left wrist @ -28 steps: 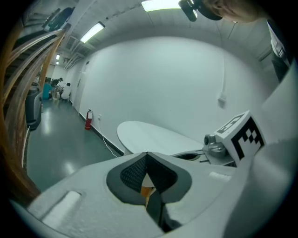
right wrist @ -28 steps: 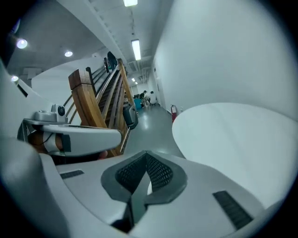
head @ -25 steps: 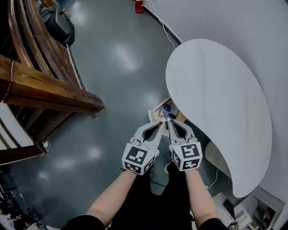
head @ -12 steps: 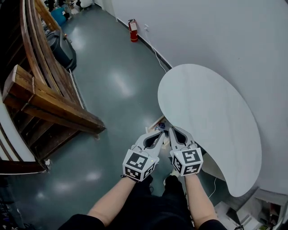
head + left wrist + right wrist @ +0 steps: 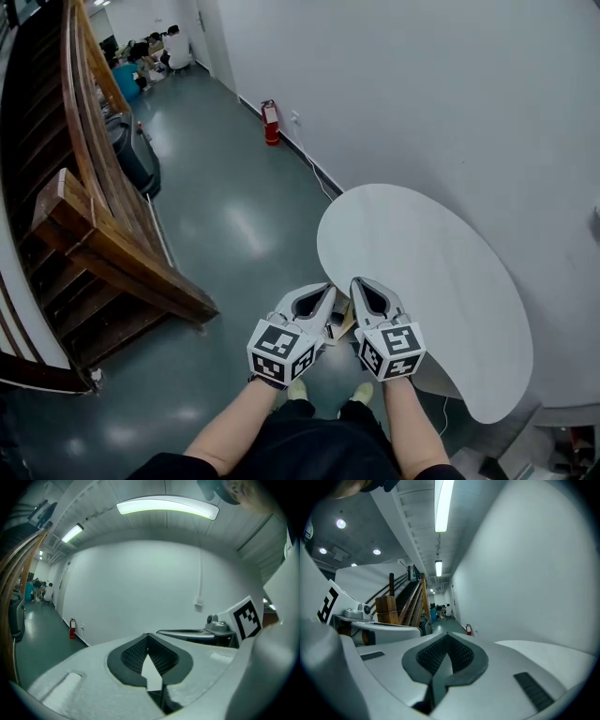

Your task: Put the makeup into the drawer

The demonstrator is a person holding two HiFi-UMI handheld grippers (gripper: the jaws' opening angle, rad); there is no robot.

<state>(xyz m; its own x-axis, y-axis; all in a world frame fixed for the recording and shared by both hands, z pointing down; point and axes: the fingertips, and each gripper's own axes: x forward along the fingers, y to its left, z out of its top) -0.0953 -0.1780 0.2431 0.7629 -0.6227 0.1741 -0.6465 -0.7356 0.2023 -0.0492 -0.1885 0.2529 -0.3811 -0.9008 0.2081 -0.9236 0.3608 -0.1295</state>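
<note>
In the head view my left gripper (image 5: 324, 293) and right gripper (image 5: 362, 284) are held side by side in front of me, above the floor at the near edge of the white curved table (image 5: 422, 262). Both are shut with nothing between the jaws. Between and under them only a sliver of a small wood-edged box (image 5: 343, 320) on the floor shows; its contents are hidden. In the left gripper view the left gripper (image 5: 147, 637) points level at a bare white wall, with the right gripper (image 5: 197, 633) beside it. The right gripper (image 5: 447, 638) looks down a corridor in its own view.
A wooden staircase (image 5: 103, 244) runs along the left, with a dark bag (image 5: 136, 155) at its foot. A red fire extinguisher (image 5: 270, 122) stands against the white wall. People (image 5: 155, 52) sit at the corridor's far end. My feet (image 5: 323, 392) are on the grey floor below.
Both grippers have risen together, still shut. The view has tipped up to show more corridor and wall. The box on the floor, plain to see before, is now mostly covered by the grippers.
</note>
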